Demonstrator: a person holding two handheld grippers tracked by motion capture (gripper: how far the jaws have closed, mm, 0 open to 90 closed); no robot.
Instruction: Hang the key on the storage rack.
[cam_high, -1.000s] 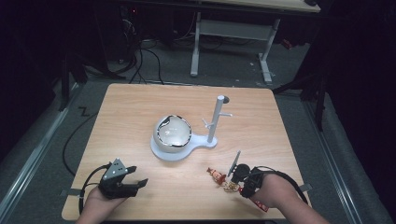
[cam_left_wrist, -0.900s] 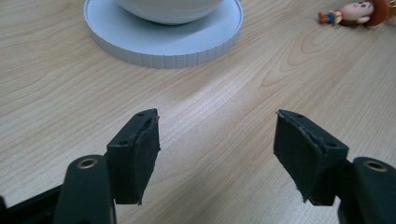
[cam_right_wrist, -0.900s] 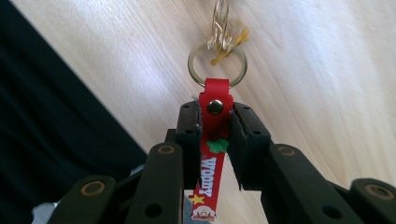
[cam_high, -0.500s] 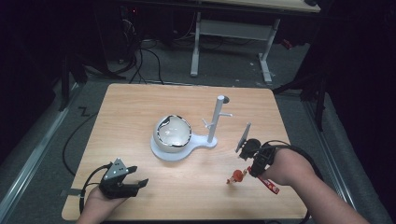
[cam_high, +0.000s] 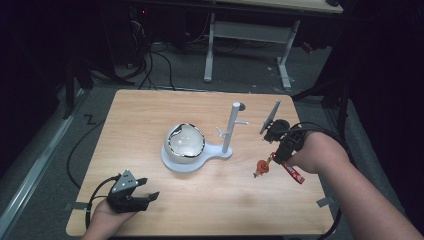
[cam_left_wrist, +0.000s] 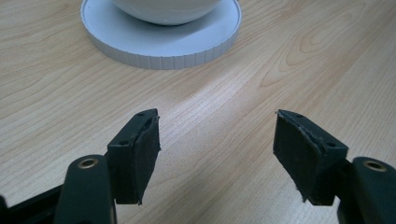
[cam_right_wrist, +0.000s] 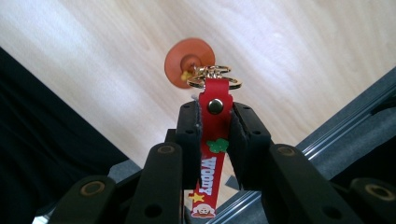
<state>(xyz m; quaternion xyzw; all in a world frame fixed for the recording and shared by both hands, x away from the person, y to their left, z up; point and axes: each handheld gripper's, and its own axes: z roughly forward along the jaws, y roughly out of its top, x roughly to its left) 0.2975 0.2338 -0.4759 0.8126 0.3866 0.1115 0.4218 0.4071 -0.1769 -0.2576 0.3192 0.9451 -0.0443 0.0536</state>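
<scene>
Right of centre in the high view: right gripper (cam_high: 278, 150) held above the pale wood-grain table (cam_high: 150, 115), jaws pinching a flat red keychain strap (cam_high: 291, 172) from both sides. In the right gripper view, same strap (cam_right_wrist: 212, 154) clamped between the matte black pads, glossy rubbery red with a brass rivet, a small green clover and white "WOODY" lettering (a star and a little figure lower down). Above the jaws there, a gold metal ring (cam_right_wrist: 214, 80) and a blurred orange-red round charm (cam_right_wrist: 189, 63) dangling over the tabletop; in the high view the charm (cam_high: 261, 168) hanging just left of the hand, clear of the wood.

Lower left of the high view: left gripper (cam_high: 142, 196) low over the table near its bottom edge. In the left gripper view, jaws spread wide with nothing between them, pads (cam_left_wrist: 140, 154) of dull, rough foam-like black, worn at the edges.

Middle of the table: smooth white stand (cam_high: 220, 152) with a ribbed round base, a thin upright post with short pegs, and a glossy rounded white bowl (cam_high: 186, 142) with a dark rim seated on the base
</scene>
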